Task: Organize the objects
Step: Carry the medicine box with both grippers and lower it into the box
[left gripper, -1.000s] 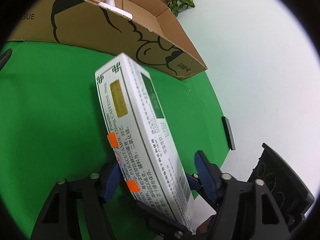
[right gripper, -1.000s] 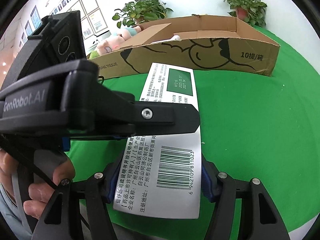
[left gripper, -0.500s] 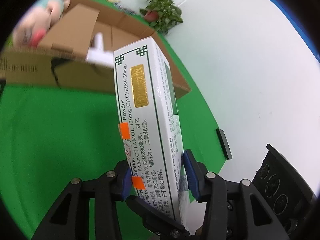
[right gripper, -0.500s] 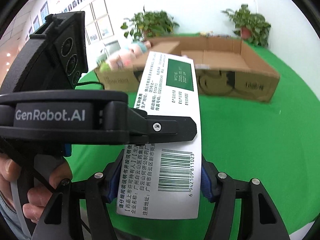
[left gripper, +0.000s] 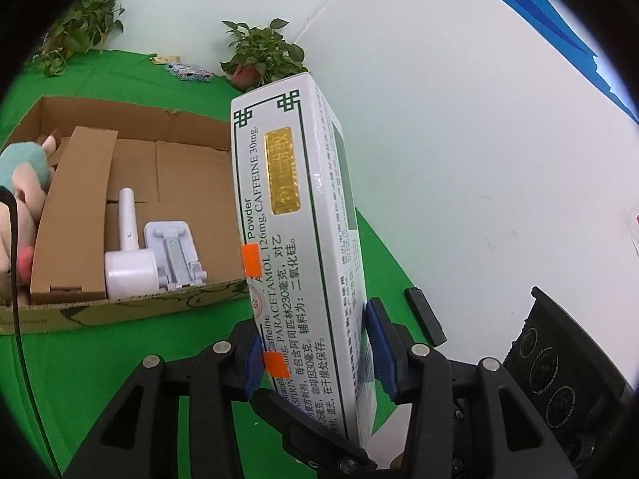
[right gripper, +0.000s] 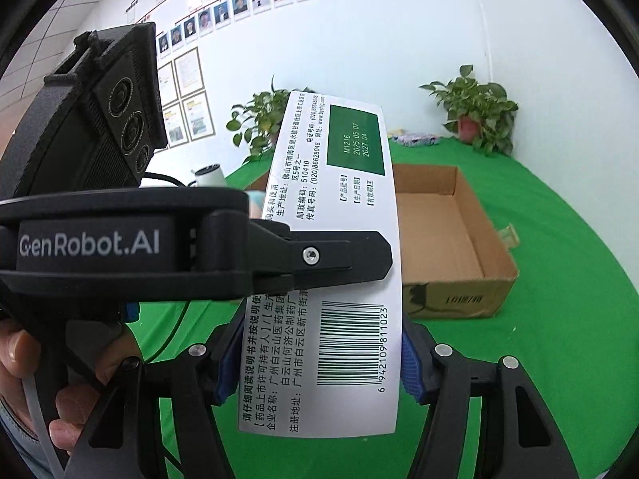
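Note:
A long white medicine box (left gripper: pixel 295 215) with green print and a gold sticker is held up over the green table. My left gripper (left gripper: pixel 315 355) is shut on its lower part, blue pads against both narrow sides. In the right wrist view the same medicine box (right gripper: pixel 339 199) shows its barcode face, with my right gripper (right gripper: pixel 319 363) shut on its near end. One black finger (right gripper: pixel 339 257) of the left gripper crosses the box's face there. The open cardboard box (left gripper: pixel 191 159) lies beyond and below, holding a white handheld device (left gripper: pixel 127 263), a white stand (left gripper: pixel 171 247) and a plush toy (left gripper: pixel 20 183).
The cardboard box (right gripper: pixel 459 299) has a bare right half. A black bar-shaped object (left gripper: pixel 423 315) lies on the green cloth near the white wall. Potted plants (right gripper: pixel 475 115) stand at the table's far edge. A small clear item (right gripper: pixel 507 235) sits right of the box.
The left jaws closed onto the medicine box. Both grippers rose with it, so the cardboard box now sits lower in view with its inside showing.

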